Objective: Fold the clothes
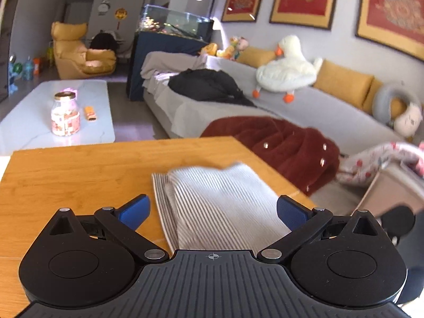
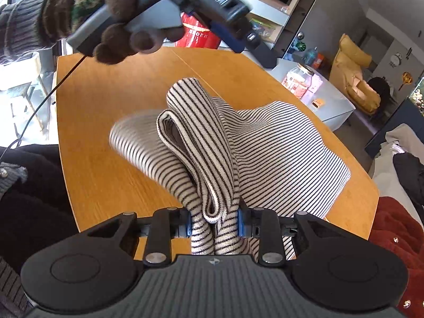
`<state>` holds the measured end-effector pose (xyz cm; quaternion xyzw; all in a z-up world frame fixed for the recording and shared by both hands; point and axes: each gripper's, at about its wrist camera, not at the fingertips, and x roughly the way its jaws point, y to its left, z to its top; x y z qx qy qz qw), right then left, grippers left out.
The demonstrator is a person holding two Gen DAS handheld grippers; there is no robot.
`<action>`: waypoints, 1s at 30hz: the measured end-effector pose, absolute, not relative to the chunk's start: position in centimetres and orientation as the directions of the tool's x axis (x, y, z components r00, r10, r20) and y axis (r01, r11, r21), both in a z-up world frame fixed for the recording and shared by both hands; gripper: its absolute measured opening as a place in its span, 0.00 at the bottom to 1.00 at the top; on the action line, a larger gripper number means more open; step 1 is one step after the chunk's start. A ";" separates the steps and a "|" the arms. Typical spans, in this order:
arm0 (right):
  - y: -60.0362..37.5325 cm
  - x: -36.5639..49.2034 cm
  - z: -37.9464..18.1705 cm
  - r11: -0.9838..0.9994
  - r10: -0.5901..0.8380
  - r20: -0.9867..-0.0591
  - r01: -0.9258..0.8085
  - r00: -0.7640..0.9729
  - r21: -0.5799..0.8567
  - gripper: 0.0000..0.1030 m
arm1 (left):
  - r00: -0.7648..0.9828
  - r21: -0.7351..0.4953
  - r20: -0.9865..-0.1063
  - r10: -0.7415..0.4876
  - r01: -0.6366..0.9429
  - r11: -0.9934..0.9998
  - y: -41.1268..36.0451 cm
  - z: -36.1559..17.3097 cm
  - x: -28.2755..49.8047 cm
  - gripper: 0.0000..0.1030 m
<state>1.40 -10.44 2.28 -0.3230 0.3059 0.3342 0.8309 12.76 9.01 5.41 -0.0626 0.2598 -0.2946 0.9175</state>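
a: striped garment [image 2: 265, 145], cream with thin dark lines, ribbed knit. lying on the wooden table [image 2: 106, 100], partly flat, partly lifted into a bunch near the right gripper [image 2: 214, 224].

b: bunched how?

a: folded over on itself, a banded hem looping up in a standing curl, several layers squeezed together. right gripper pinching that bundle, blue pads pressed against the cloth on both sides. flat part spreading toward the table's far right edge.

b: and from the left wrist view?

a: same striped garment [image 1: 212, 206] seen paler, washed out, stripes faint toward the far end. lying on the wooden table [image 1: 79, 172] between the fingers of the left gripper [image 1: 213, 210]. jaws spread wide, blue fingertips [image 1: 136, 209] clear of the cloth on either side, nothing gripped.

b: anything hard to make out?

a: near end of the garment hidden under each gripper body. left fold in the right wrist view smeared by motion blur. far corner in the left wrist view blurred too. gloved hand [image 2: 111, 26] on the left gripper's handle, cut off at the top edge. whether sleeves or collar exist: cannot tell. kind of garment: cannot tell.
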 end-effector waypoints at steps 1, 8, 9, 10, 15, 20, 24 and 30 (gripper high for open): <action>-10.5 1.3 2.3 0.566 0.352 -0.730 -0.755 0.585 -0.332 0.27 | 0.697 -0.277 -0.434 -0.571 0.500 0.820 9.0 5.5 13.4 1.00; -9.7 -0.3 7.1 0.475 0.384 -0.751 -0.812 0.537 -0.339 0.26 | 0.642 -0.101 -0.580 -0.502 0.554 0.826 5.0 2.1 18.9 1.00; -9.6 -0.2 8.4 0.455 0.387 -0.742 -0.813 0.547 -0.363 0.26 | 0.642 -0.095 -0.601 -0.476 0.534 0.840 4.9 1.2 20.0 1.00; -9.6 -0.1 9.9 0.442 0.394 -0.732 -0.813 0.556 -0.380 0.26 | 0.625 -0.107 -0.617 -0.479 0.536 0.838 4.9 0.4 20.7 1.00; -10.7 6.5 15.2 0.520 0.437 -0.671 -0.777 0.599 -0.356 0.26 | 0.544 -0.159 -0.648 -0.533 0.588 0.793 5.7 -2.2 21.8 0.99; -11.8 17.4 10.3 0.589 0.487 -0.708 -0.791 0.512 -0.167 0.34 | 0.522 -0.186 -0.652 -0.550 0.593 0.784 6.6 -2.5 21.6 0.99; -11.6 21.2 4.9 0.627 0.472 -0.741 -0.773 0.478 -0.098 0.43 | 0.536 -0.165 -0.663 -0.522 0.576 0.801 6.5 -2.6 21.5 0.99; -14.3 21.4 4.5 0.723 0.456 -0.701 -0.688 0.548 -0.068 0.76 | 0.556 -0.133 -0.666 -0.498 0.568 0.812 6.4 -1.8 21.4 0.99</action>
